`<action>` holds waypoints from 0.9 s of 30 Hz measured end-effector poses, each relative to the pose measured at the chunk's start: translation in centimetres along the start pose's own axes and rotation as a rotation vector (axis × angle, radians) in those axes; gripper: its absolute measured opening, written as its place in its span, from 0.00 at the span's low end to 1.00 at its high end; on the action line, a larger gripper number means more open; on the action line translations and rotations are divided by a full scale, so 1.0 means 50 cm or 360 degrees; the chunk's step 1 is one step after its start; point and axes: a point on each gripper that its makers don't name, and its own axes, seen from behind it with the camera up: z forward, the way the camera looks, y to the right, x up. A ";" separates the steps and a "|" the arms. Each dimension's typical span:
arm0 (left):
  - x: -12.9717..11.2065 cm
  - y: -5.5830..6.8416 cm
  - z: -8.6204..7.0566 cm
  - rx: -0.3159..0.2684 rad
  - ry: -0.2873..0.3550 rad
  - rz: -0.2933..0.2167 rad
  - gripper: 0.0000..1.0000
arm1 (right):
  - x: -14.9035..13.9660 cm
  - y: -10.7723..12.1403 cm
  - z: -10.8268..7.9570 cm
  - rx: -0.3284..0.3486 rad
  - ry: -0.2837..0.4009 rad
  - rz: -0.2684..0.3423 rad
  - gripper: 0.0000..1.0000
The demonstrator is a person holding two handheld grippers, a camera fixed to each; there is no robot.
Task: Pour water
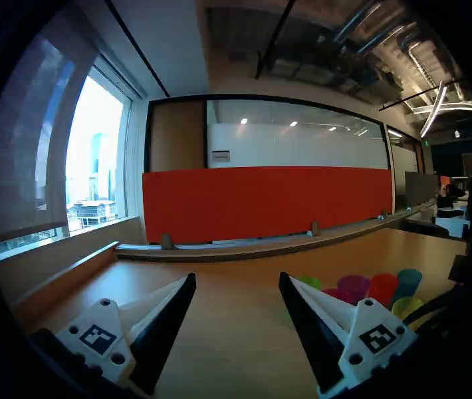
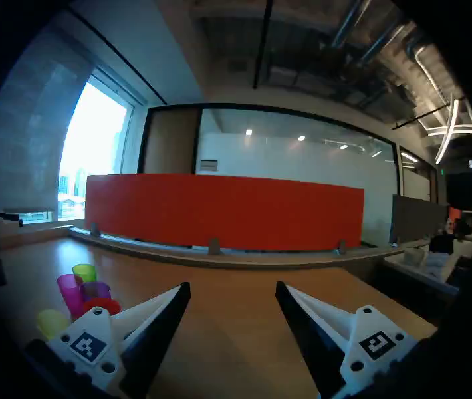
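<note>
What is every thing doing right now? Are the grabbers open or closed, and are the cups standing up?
left gripper: open, holding nothing, above the table
right gripper: open, holding nothing
coloured cups: standing upright, bunched together on the table; whether there is water in them cannot be told
ceiling light: switched on

wooden desk (image 1: 236, 332), red partition (image 1: 266, 199), bright window (image 1: 93, 166), glass wall (image 2: 289, 156).
</note>
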 end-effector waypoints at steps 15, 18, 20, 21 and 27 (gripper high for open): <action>-0.014 0.069 0.035 -0.0370 -0.0176 0.0108 0.93 | -0.026 -0.133 -0.025 0.0624 -0.0293 -0.0284 1.00; -0.017 0.081 0.045 -0.0437 -0.0220 0.0137 0.93 | -0.032 -0.156 -0.032 0.0738 -0.0356 -0.0279 1.00; -0.017 0.088 0.049 -0.0475 -0.0244 0.0164 0.93 | -0.032 -0.170 -0.038 0.0806 -0.0390 -0.0260 1.00; -0.019 0.091 0.052 -0.0490 -0.0253 0.0173 0.92 | -0.034 -0.175 -0.040 0.0837 -0.0406 -0.0252 1.00; -0.027 0.105 0.070 -0.0569 -0.0310 0.0208 0.93 | -0.050 -0.198 -0.046 0.0976 -0.0524 -0.0246 1.00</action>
